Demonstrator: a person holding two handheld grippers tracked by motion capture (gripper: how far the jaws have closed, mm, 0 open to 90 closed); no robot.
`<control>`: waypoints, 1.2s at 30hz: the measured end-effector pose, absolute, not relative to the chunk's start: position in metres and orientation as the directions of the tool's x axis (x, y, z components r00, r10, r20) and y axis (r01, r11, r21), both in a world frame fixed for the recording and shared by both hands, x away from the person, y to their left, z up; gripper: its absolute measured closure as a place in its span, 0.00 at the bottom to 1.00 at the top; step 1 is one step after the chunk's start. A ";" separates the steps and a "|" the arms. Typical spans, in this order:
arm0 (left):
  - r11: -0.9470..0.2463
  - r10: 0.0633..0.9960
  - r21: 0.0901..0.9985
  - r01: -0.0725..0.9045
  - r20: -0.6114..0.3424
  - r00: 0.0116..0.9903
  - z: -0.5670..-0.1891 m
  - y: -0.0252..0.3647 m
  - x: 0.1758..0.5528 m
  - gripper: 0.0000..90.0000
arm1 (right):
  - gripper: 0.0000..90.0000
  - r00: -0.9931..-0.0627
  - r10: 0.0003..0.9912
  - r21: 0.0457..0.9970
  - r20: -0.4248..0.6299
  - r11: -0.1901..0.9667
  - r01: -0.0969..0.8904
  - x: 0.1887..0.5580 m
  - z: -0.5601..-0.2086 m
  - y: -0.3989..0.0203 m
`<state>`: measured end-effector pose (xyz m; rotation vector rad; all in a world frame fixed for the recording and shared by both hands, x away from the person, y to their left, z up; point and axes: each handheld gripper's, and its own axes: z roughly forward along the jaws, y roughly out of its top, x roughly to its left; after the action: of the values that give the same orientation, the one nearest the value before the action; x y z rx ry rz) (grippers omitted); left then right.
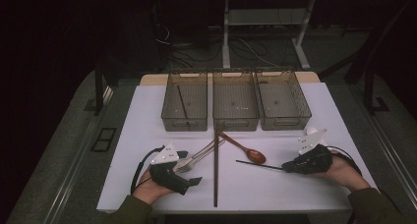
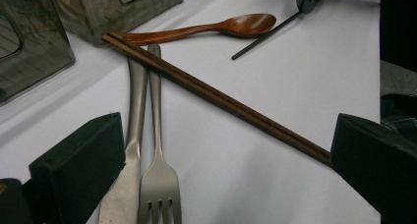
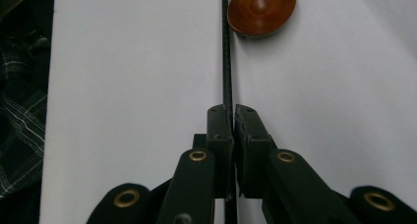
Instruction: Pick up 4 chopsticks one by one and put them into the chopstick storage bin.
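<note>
The black chopstick (image 3: pixel 226 47), lying mid-frame on the bench (image 1: pixel 147 111) beside the wooden spoon (image 1: pixel 254 155), is being clenched by the right tongs (image 3: pixel 232 117); left tongs (image 2: pixel 221 150) are gaping, released. Next, I judge: lifting it toward a bin (image 1: pixel 284 121).

Right gripper (image 1: pixel 286 168) sits near the table's (image 1: pixel 147 116) right edge, clamped on the end of a thin black chopstick (image 1: pixel 258 165) that points left. Just beyond its tip lies a wooden spoon (image 1: pixel 244 149). Left gripper (image 1: pixel 196 177) rests near the front edge, jaws apart, beside a fork (image 1: pixel 193 160). A brown chopstick pair (image 1: pixel 215 170) runs from the front edge back toward three trays (image 1: pixel 236 123).
</note>
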<state>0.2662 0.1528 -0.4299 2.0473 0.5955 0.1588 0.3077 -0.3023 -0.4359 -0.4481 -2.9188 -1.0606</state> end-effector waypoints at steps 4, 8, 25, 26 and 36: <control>-0.416 0.474 0.841 0.346 -0.124 0.872 -0.430 0.153 0.266 0.00 | 0.95 -0.958 0.264 0.644 0.110 0.715 0.271 0.306 -0.432 -0.302; -0.416 0.474 0.841 0.346 -0.124 0.872 -0.430 0.153 0.266 0.00 | 0.95 -0.955 0.271 0.663 0.117 0.695 0.278 0.305 -0.427 -0.304; -0.420 0.475 0.839 0.346 -0.122 0.871 -0.430 0.153 0.266 0.00 | 0.95 -0.944 0.287 0.766 0.160 0.567 0.302 0.301 -0.406 -0.311; -0.418 0.476 0.840 0.346 -0.122 0.871 -0.430 0.152 0.266 0.00 | 0.95 -0.945 0.287 0.773 0.159 0.559 0.300 0.301 -0.404 -0.311; -0.412 0.482 0.841 0.350 -0.125 0.867 -0.430 0.152 0.266 0.00 | 0.95 -0.923 0.349 0.822 0.161 0.470 0.321 0.308 -0.388 -0.309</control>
<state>0.2664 0.1520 -0.4301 2.0413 0.6050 0.1665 0.3077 -0.3091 -0.3880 -0.6200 -2.7181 -1.5108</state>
